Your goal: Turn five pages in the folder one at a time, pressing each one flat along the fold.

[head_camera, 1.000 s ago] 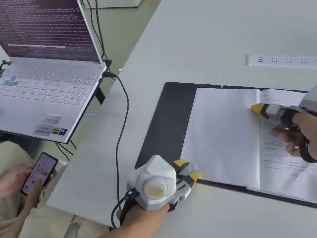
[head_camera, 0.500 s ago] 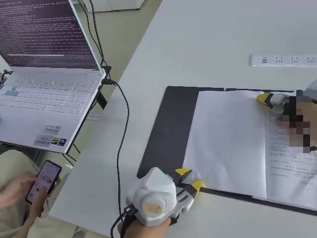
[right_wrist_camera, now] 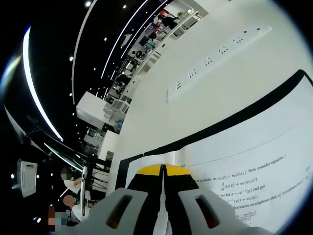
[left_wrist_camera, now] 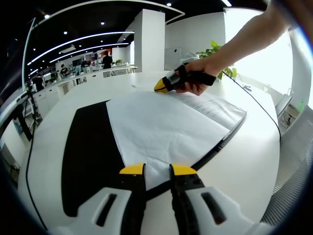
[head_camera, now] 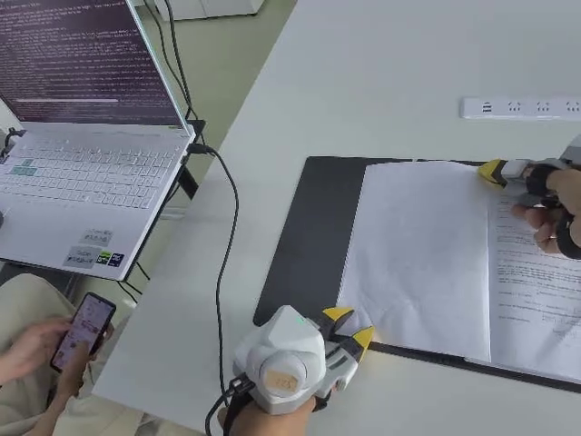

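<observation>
Right gripper (head_camera: pixel 493 172) closed, tips at folder (head_camera: pixel 309 236) fold, far end

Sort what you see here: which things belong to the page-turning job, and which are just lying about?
Belong to the job:
black folder
turned blank page
printed page
left tongs
right tongs

Just lying about:
laptop
black cable
power strip
phone in a person's hand
</observation>
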Demonstrator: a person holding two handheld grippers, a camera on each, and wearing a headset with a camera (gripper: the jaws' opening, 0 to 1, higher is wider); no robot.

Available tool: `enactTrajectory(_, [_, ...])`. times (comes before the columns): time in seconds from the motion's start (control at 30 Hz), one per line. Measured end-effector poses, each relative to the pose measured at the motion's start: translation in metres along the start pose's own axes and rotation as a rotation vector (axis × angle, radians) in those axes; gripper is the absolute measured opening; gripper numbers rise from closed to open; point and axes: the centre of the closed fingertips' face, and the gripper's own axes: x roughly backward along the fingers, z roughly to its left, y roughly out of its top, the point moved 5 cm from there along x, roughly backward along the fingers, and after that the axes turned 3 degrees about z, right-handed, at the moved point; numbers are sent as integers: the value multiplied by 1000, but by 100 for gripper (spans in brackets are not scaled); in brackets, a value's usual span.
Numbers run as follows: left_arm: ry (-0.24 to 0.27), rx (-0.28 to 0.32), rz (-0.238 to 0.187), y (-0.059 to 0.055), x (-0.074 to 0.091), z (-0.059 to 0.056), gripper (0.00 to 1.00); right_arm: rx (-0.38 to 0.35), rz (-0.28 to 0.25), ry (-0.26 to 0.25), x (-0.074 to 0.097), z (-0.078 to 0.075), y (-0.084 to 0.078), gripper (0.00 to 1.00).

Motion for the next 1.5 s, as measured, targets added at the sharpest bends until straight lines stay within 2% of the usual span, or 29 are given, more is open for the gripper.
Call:
enactTrajectory(0.23, [1, 6, 1, 0, 0, 0, 18, -6, 103, 53, 17, 5, -27, 0])
enactTrajectory(0.47, [-2, 7, 7, 0, 0, 0, 18, -44, 168, 117, 37, 11, -58, 0])
enactTrajectory(0.83, [1, 11, 26, 1, 0, -1, 18, -68, 190, 152, 60, 18, -88, 0])
enactTrajectory(0.93, [1, 12, 27, 1, 0, -1, 18, -47, 245, 164, 67, 21, -104, 0])
enactTrajectory(1.23, [3, 17, 37, 1, 0, 0, 18, -63, 293, 183, 85, 23, -136, 0])
enactTrajectory(1.5, [-1, 20, 42, 0, 3, 0, 18, -81, 307, 192, 100, 24, -159, 0])
